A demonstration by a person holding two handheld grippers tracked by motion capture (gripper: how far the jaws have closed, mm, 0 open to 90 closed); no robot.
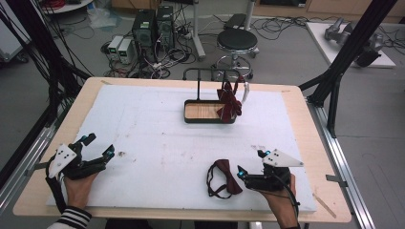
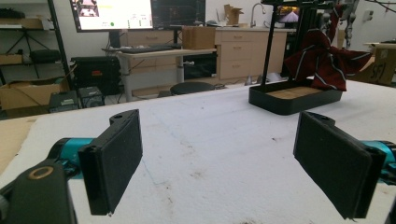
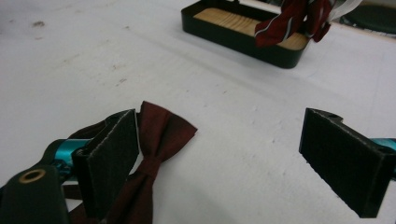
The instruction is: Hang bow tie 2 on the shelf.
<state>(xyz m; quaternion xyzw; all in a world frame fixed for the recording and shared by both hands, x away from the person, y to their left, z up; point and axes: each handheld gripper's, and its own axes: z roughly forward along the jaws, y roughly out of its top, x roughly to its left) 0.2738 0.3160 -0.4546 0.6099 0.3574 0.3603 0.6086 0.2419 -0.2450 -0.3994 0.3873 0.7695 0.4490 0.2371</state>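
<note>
Two grippers are in play, both with jaws standing wide apart and nothing between the pads. Left gripper (image 1: 98, 147) sits at the near left corner of the white sheet (image 1: 157, 143), well apart from everything else. Right gripper (image 1: 250, 162) sits at the near right, just beside the dark red bow tie (image 1: 223, 177), which lies flat on the sheet with its strap looped toward the near edge. In the right gripper view the bow tie (image 3: 156, 154) passes behind the left pad (image 3: 112, 161); contact cannot be told, and the tie is not clamped.

Writing: a cardboard box (image 2: 380, 67) at the right edge of the left gripper view carries hand-marked characters, possibly "SF1", not certain. Text on the monitor (image 2: 112, 14) is too small to read.

Containers: one black tray (image 1: 208, 112) with a wooden floor and an upright black rack sits at the far middle of the sheet. A striped dark red tie (image 1: 230, 102) hangs from the rack, its lower part resting on the tray's right end.

Surface: white sheet, marked with small brown stains, covers a light wooden table (image 1: 305, 129).

Room: black round stool (image 1: 237, 40), computer towers (image 1: 153, 26) and loose cables on a grey floor beyond the table; wooden drawer cabinets (image 2: 243, 51) along the back wall.
</note>
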